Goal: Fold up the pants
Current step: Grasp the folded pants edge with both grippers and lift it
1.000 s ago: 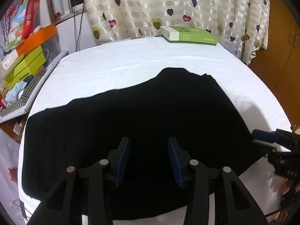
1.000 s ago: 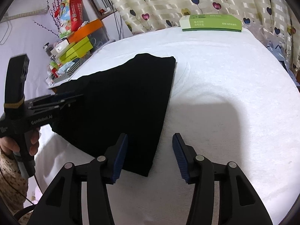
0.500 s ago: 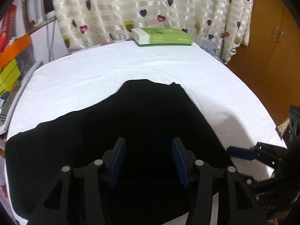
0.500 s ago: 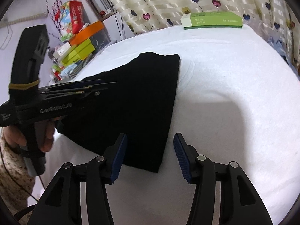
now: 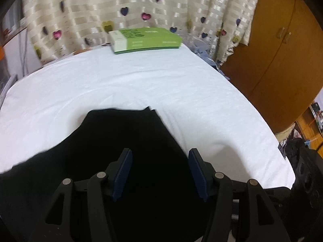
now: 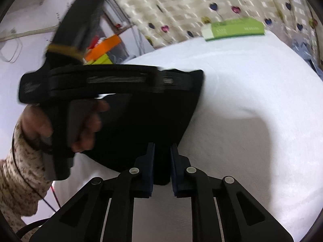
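1. The black pants lie flat on the white bed, their far end pointing toward the green box by the curtain. The right gripper has its fingers closed down on the near corner of the fabric. The pinch looks shallow and close to the hem, so the cloth may slip free once it is lifted.

2. The left gripper hovers over the pants with its fingers spread wide and nothing between them. If only one corner rises, the fabric will likely sag and twist, giving a crooked fold.

3. In the right wrist view the left gripper and the hand holding it sit just beside the right one, above the same patch of cloth. The two tools could knock together or snag the fabric between them.

4. The pants appear already doubled over. A grip on the top layer alone would peel the layers apart; the pictures do not show how many layers are caught.

5. Dragging instead of lifting could bunch the white sheet underneath.
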`<action>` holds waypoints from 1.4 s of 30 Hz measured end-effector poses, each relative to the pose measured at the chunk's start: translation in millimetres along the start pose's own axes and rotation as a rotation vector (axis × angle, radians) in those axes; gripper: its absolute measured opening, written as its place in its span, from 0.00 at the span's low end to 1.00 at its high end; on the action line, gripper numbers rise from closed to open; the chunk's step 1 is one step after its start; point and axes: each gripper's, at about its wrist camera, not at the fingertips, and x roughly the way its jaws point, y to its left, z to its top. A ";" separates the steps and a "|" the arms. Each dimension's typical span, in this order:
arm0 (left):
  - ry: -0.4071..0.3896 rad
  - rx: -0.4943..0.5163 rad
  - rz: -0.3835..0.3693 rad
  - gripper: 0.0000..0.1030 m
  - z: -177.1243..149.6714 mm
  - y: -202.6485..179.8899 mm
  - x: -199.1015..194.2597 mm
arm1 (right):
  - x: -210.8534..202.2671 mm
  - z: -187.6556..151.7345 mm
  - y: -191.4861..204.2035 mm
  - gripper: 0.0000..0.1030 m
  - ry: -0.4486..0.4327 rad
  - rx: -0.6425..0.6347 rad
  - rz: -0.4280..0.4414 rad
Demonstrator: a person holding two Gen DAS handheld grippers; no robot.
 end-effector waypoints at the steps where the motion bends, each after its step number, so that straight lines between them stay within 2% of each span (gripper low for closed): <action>1: 0.010 0.018 -0.001 0.59 3.7 -3.6 2.3 | 1.0 1.0 4.0 0.14 0.002 -0.011 0.005; 9: 0.109 0.170 0.074 0.59 18.7 -25.0 20.4 | 6.4 2.9 24.1 0.13 -0.004 -0.075 0.044; 17: 0.160 0.187 0.168 0.59 26.2 -22.0 36.2 | 6.0 -0.6 40.6 0.14 -0.011 -0.138 0.069; 19: 0.165 0.188 0.201 0.51 25.5 -18.6 38.9 | 6.1 -1.0 39.6 0.14 -0.013 -0.136 0.062; 20: 0.163 0.182 0.214 0.41 24.9 -15.9 39.1 | 6.7 -0.1 37.5 0.14 -0.013 -0.131 0.058; 22: 0.156 0.152 0.192 0.32 25.3 -8.2 37.3 | 5.5 0.0 34.3 0.14 -0.017 -0.116 0.040; 24: 0.152 0.124 0.170 0.17 26.4 -0.1 35.2 | 2.8 -0.5 31.7 0.17 -0.025 -0.105 0.028; 26: 0.144 0.112 0.168 0.13 28.0 5.4 33.8 | 1.7 -0.6 28.1 0.21 -0.032 -0.085 0.009; 28: 0.137 0.096 0.155 0.13 28.1 9.3 31.6 | 1.7 -1.4 26.2 0.29 -0.028 -0.079 -0.003; 29: 0.135 0.089 0.148 0.13 28.4 11.1 30.9 | 1.7 -2.5 24.1 0.38 -0.025 -0.079 -0.004; 30: 0.132 0.082 0.143 0.13 28.4 12.8 29.9 | 3.6 -3.5 25.0 0.40 -0.020 -0.080 -0.006; 35: 0.123 0.063 0.132 0.12 29.0 15.9 27.1 | 12.4 -5.6 34.1 0.40 0.007 -0.100 -0.042; 37: 0.119 0.056 0.124 0.12 29.8 17.2 25.4 | 7.9 -5.0 36.6 0.22 -0.017 -0.112 -0.040; 38: 0.116 0.054 0.119 0.12 30.1 18.0 23.9 | 4.9 -5.1 38.7 0.18 -0.024 -0.122 -0.043; 42: 0.087 0.044 0.104 0.11 32.6 24.2 11.7 | -4.2 -0.3 43.5 0.14 -0.053 -0.125 -0.001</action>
